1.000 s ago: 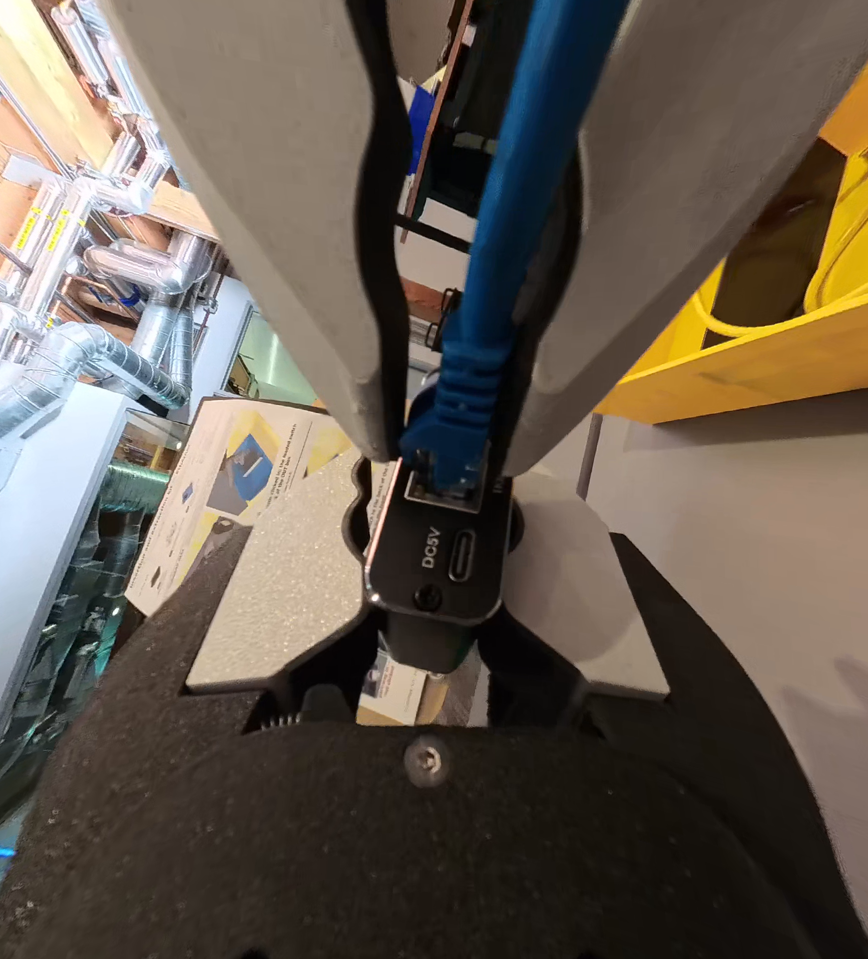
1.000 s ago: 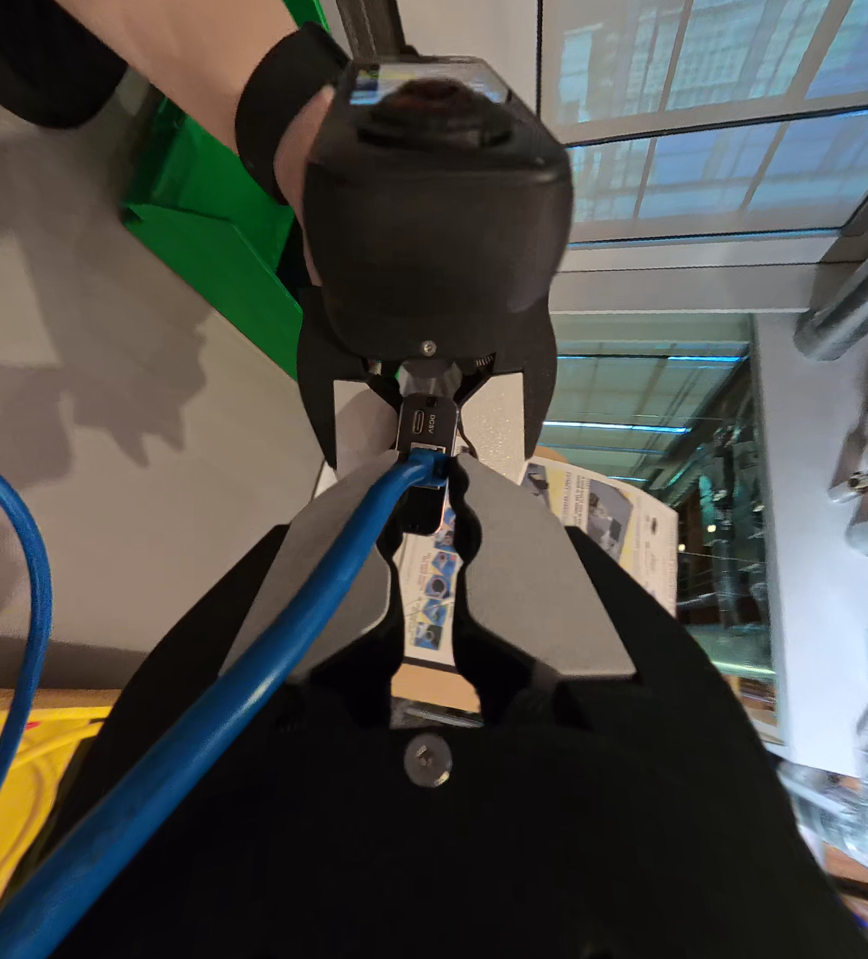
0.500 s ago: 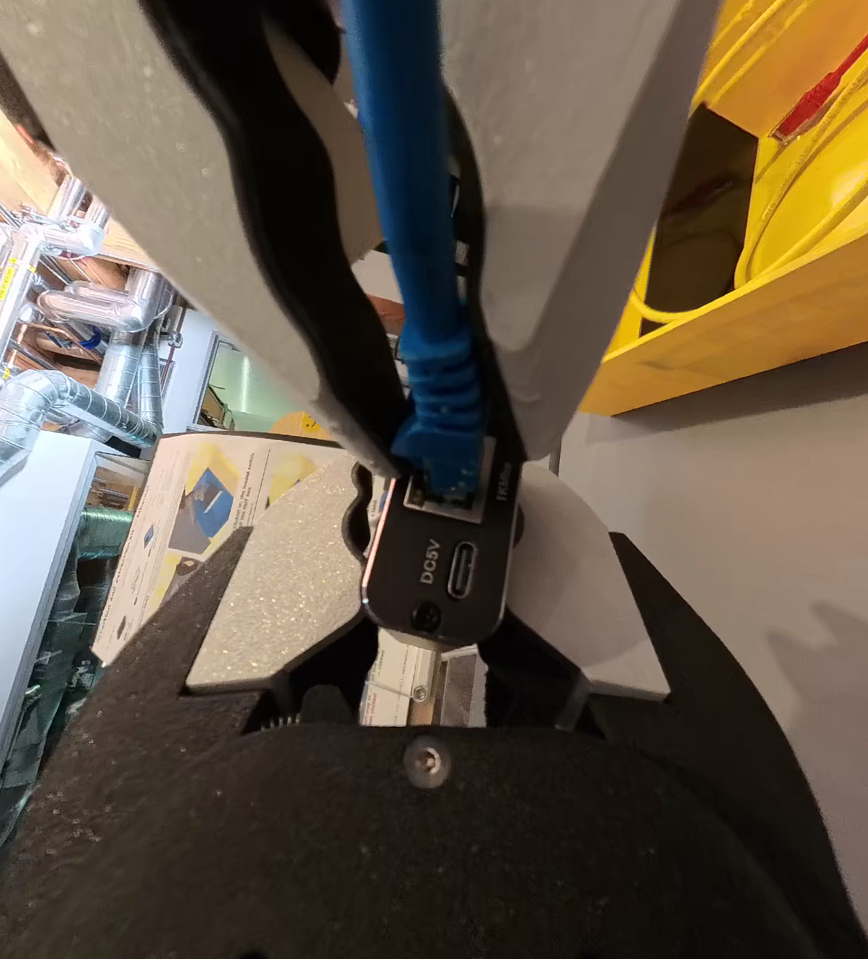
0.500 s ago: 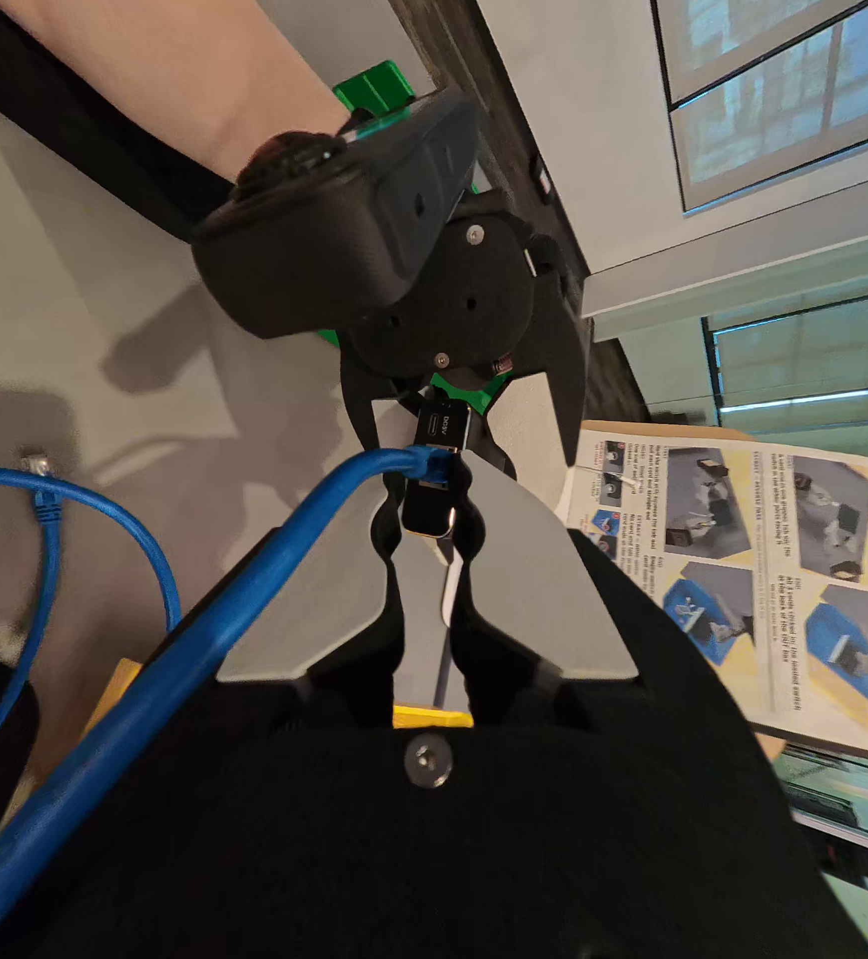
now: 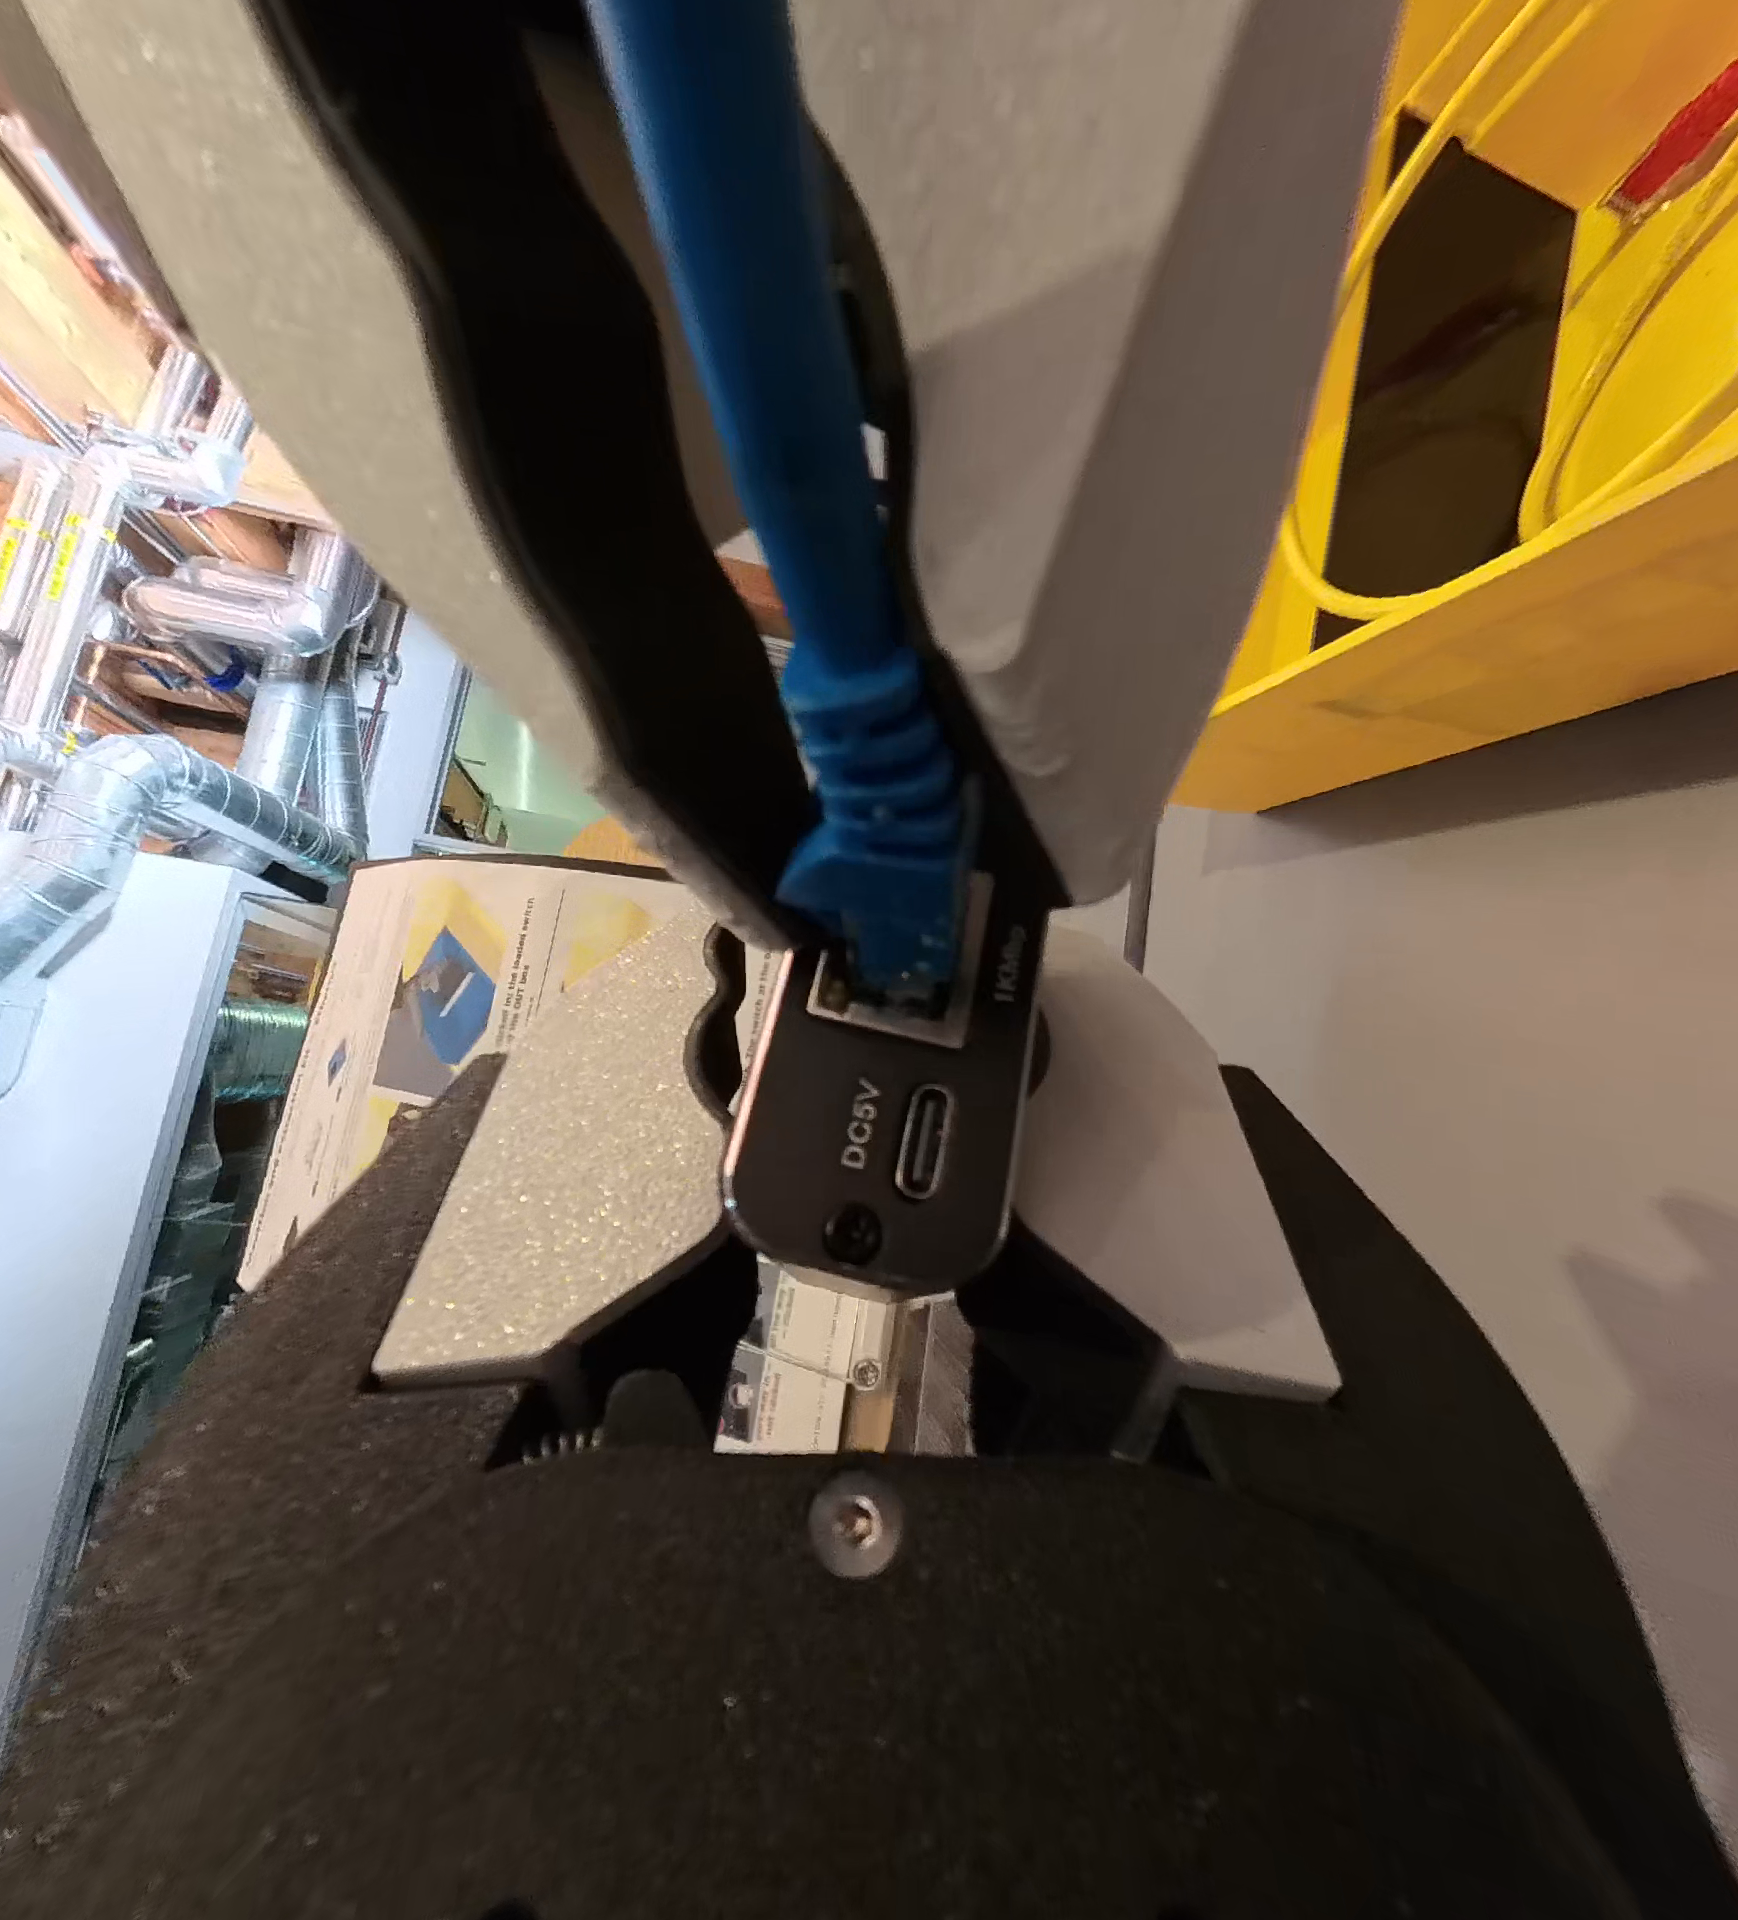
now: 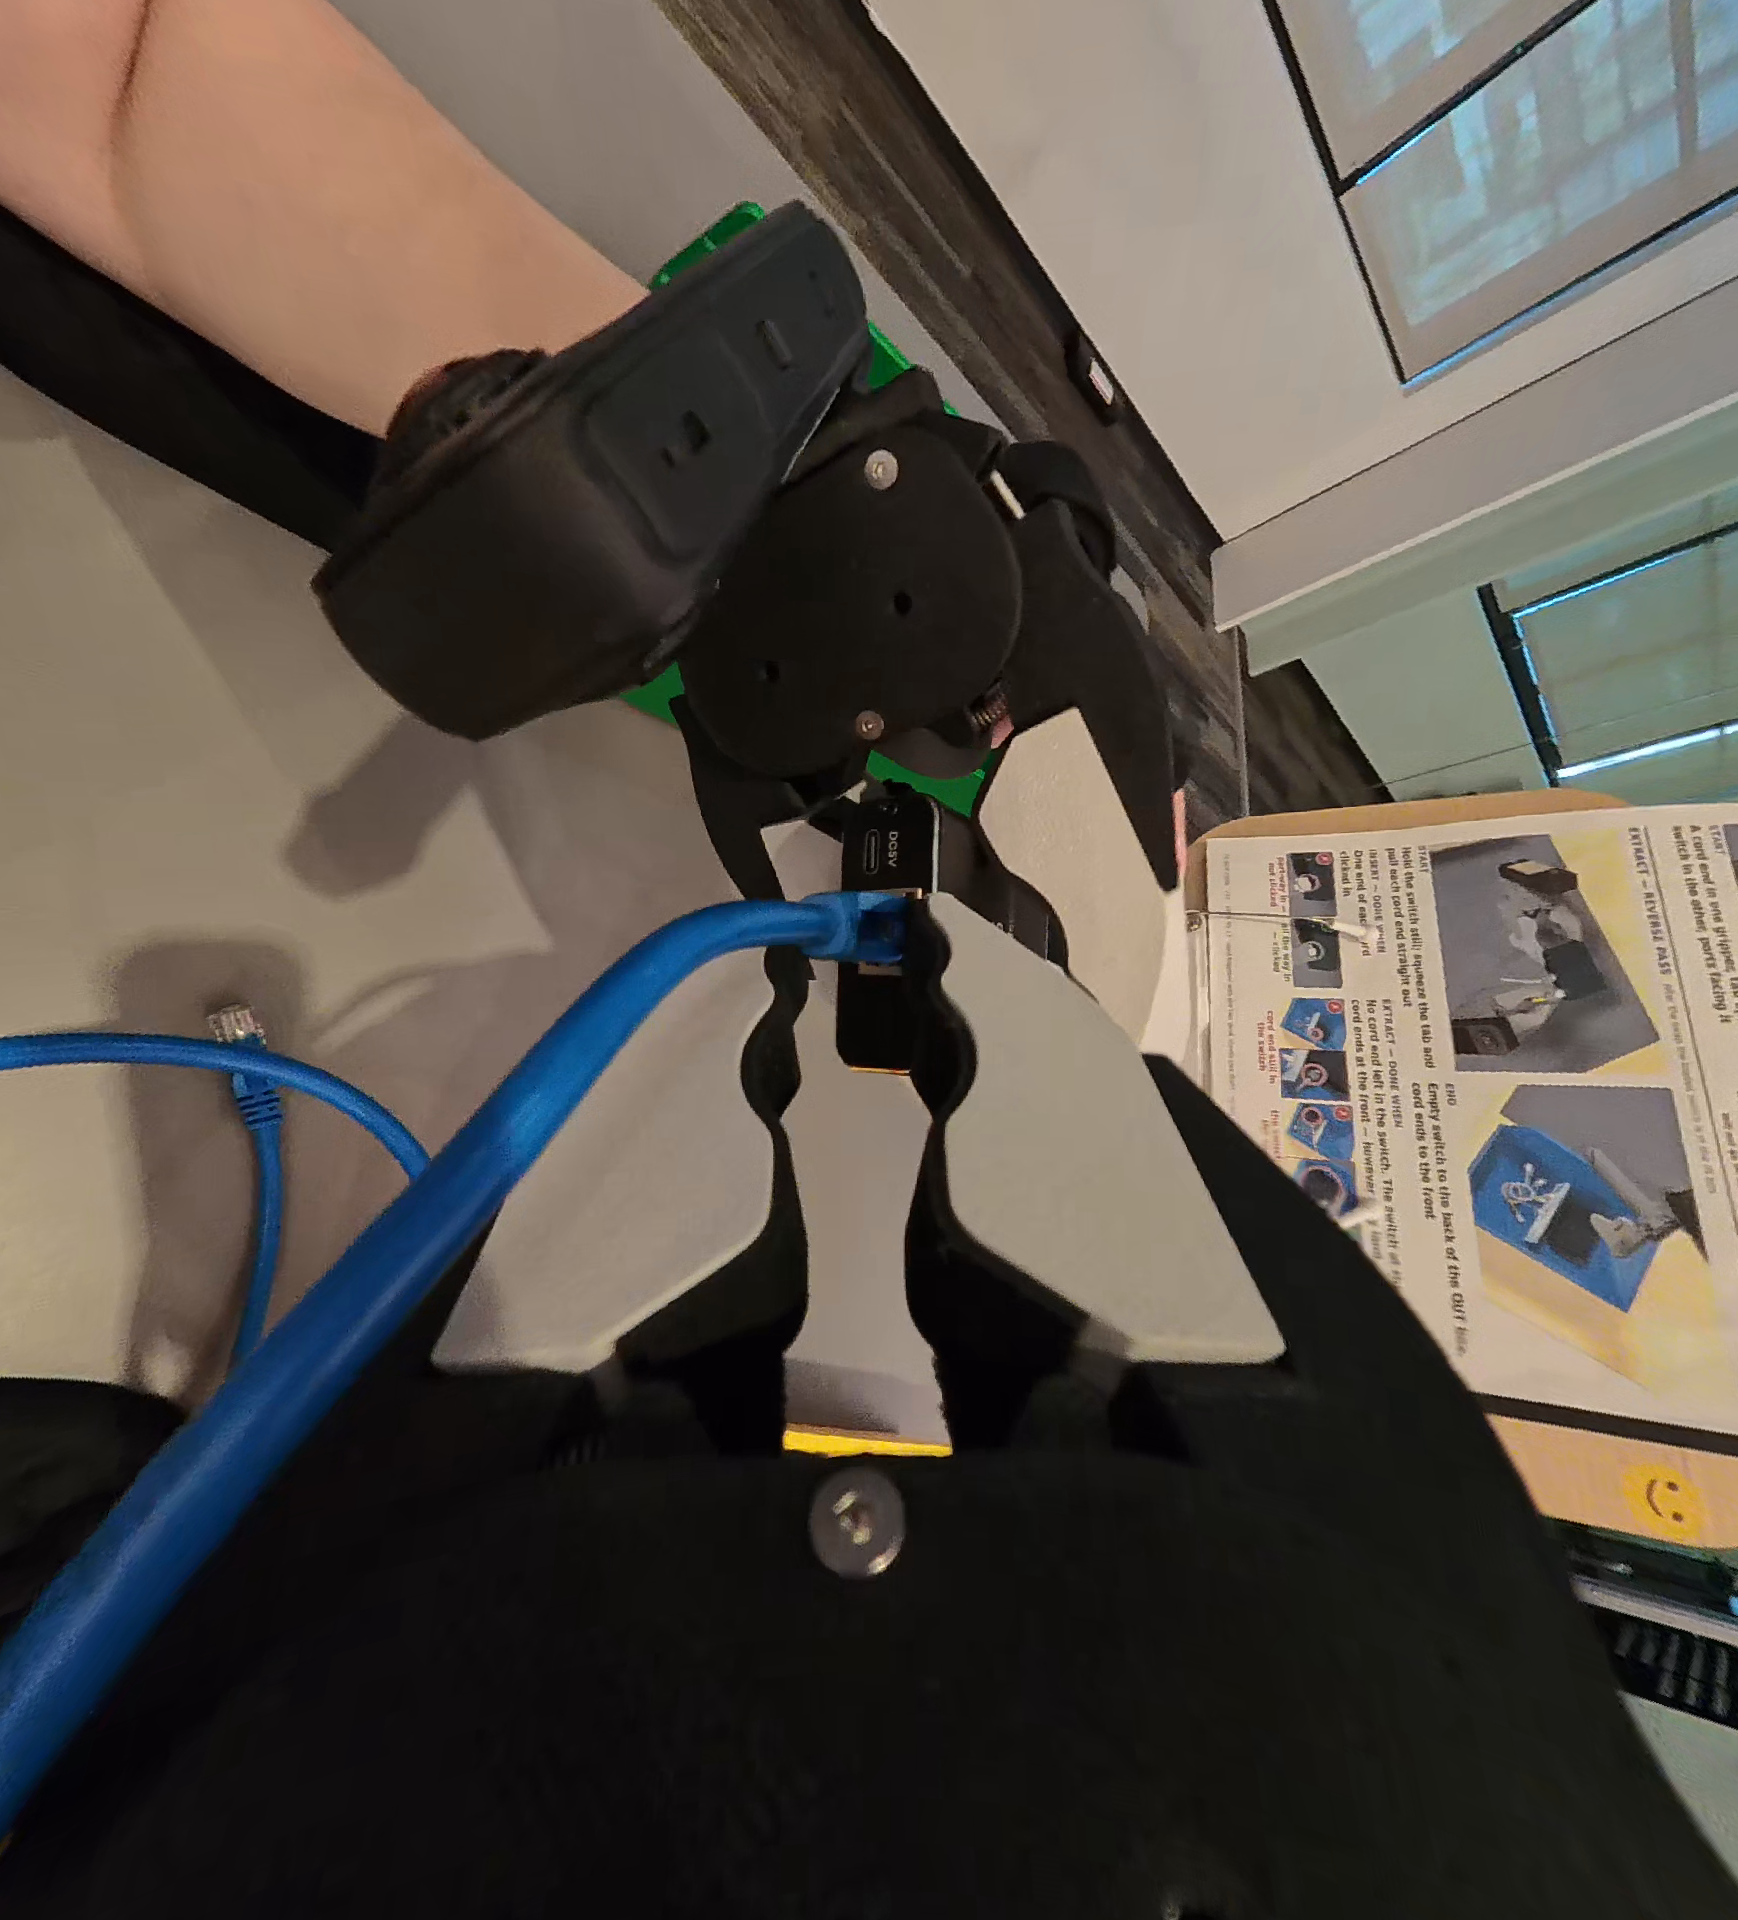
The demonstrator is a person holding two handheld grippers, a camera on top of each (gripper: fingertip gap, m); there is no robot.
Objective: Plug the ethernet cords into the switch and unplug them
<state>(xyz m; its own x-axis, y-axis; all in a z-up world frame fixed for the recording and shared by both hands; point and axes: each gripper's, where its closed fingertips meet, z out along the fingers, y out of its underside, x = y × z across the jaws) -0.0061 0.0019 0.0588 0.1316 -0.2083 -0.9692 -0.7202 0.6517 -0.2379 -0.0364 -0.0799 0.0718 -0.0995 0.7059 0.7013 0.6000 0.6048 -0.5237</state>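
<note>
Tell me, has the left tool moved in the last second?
Yes, leftward in view: the left tool now covers the green box it earlier sat right of.

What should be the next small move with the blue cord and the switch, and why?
Probably the right gripper should push the blue cord's plug straight deeper into the switch that the left gripper holds: the plug sits in the port at a slight tilt, maybe not fully seated.
</note>
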